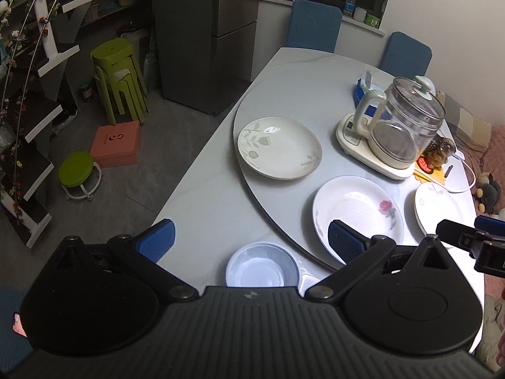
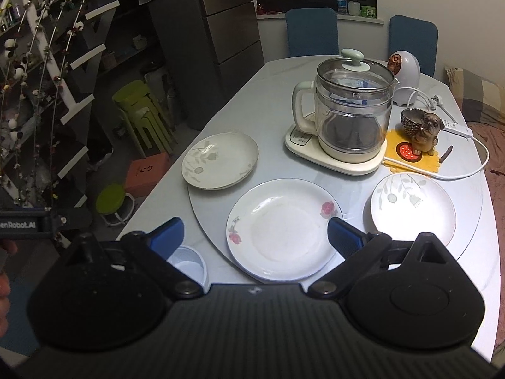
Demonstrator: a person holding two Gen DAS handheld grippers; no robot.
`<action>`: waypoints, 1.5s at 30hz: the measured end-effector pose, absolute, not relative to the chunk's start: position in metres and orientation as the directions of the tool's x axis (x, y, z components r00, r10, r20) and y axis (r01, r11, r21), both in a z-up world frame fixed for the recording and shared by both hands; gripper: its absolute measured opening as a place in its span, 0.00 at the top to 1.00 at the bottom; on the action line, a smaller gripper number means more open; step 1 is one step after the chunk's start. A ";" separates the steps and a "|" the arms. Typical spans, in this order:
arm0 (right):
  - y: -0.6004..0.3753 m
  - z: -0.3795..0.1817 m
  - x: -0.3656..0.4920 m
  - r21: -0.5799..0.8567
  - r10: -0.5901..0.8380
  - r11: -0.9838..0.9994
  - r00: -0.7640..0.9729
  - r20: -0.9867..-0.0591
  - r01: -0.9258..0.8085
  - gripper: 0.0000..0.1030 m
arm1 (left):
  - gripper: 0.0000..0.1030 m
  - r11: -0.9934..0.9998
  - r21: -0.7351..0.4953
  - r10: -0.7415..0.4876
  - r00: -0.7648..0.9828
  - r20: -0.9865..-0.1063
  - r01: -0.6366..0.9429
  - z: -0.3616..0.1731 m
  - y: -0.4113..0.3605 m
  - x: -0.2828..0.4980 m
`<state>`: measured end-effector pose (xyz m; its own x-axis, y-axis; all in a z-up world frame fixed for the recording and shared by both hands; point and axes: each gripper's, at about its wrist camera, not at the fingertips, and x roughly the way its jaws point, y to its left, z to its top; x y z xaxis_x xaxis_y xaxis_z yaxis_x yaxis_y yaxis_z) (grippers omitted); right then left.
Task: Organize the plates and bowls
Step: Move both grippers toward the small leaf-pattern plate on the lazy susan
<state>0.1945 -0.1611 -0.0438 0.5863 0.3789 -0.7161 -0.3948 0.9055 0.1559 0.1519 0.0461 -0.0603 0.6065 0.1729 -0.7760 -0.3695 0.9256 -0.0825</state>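
Note:
Three plates lie on the grey turntable (image 2: pixel 315 170): a cream leaf-pattern plate (image 1: pixel 279 147) (image 2: pixel 220 160) at the left, a white rose-pattern plate (image 1: pixel 358 213) (image 2: pixel 285 229) in the middle, and a white leaf-pattern plate (image 1: pixel 437 210) (image 2: pixel 412 210) at the right. A small pale bowl (image 1: pixel 262 265) (image 2: pixel 189 263) sits on the table at the near edge. My left gripper (image 1: pixel 251 240) is open and empty above the bowl. My right gripper (image 2: pixel 255 237) is open and empty above the rose plate; it also shows in the left wrist view (image 1: pixel 473 240).
A glass kettle (image 2: pixel 350 117) on its cream base stands behind the plates, with a dog figurine (image 2: pixel 424 137), a yellow mat, a cable and a white appliance (image 2: pixel 405 75) beside it. Two blue chairs (image 2: pixel 311 31) stand at the far side. Green stools (image 1: pixel 118 75) and an orange box (image 1: pixel 115 143) are on the floor at left.

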 end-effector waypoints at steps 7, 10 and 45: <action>-0.126 -0.059 0.225 0.154 0.381 0.901 0.568 -0.729 -0.407 0.04 | 0.00 0.934 -0.094 0.146 0.609 -0.780 -0.345 -0.077 0.077 0.192; -0.111 -0.063 0.238 0.149 0.378 0.900 0.562 -0.735 -0.410 0.04 | 0.00 0.936 -0.094 0.142 0.607 -0.782 -0.341 -0.087 0.089 0.211; -0.005 -0.169 0.423 0.089 0.323 0.895 0.495 -0.807 -0.438 0.49 | 0.23 0.887 -0.277 -0.008 0.589 -0.808 -0.369 -0.238 0.204 0.389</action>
